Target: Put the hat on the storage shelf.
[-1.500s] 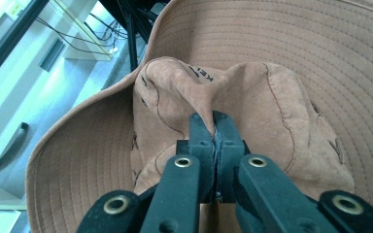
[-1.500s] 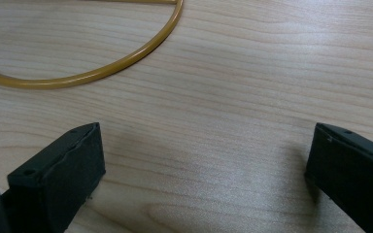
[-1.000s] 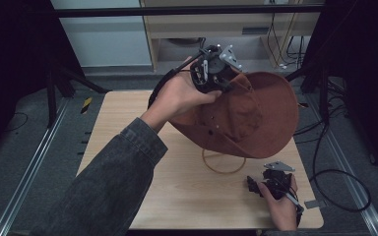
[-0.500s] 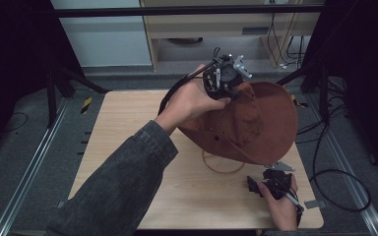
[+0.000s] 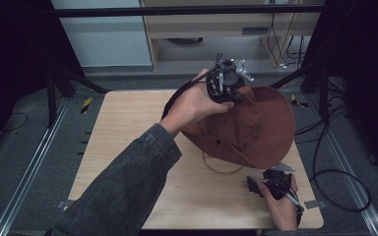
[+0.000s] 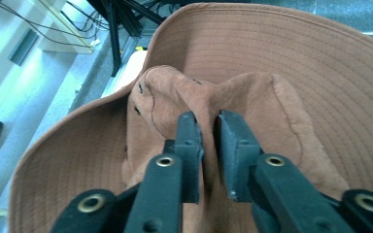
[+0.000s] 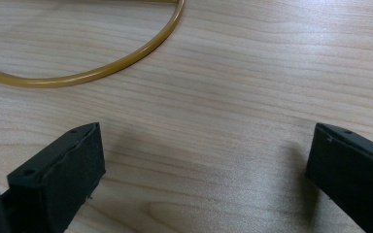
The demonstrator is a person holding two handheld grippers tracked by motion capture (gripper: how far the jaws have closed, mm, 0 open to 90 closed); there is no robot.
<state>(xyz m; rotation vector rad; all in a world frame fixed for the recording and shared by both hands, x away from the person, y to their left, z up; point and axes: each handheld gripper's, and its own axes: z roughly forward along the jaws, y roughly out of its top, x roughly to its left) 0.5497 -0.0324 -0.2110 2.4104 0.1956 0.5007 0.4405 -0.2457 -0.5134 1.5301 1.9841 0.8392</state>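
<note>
The right claw (image 5: pixel 274 186) rests wide open and empty near the surface's near right corner, beside the thin amber ring (image 5: pixel 222 166), so the left claw (image 5: pixel 225 83), pinching the brown cloth wide-brimmed hat's (image 5: pixel 256 129) crown toward the far edge, should keep firm grip.

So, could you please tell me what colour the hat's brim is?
Rusty brown with fine stitched rings, the brim of the hat shows best in the left gripper view.

text: none legible | labels: none | numbers: none
</note>
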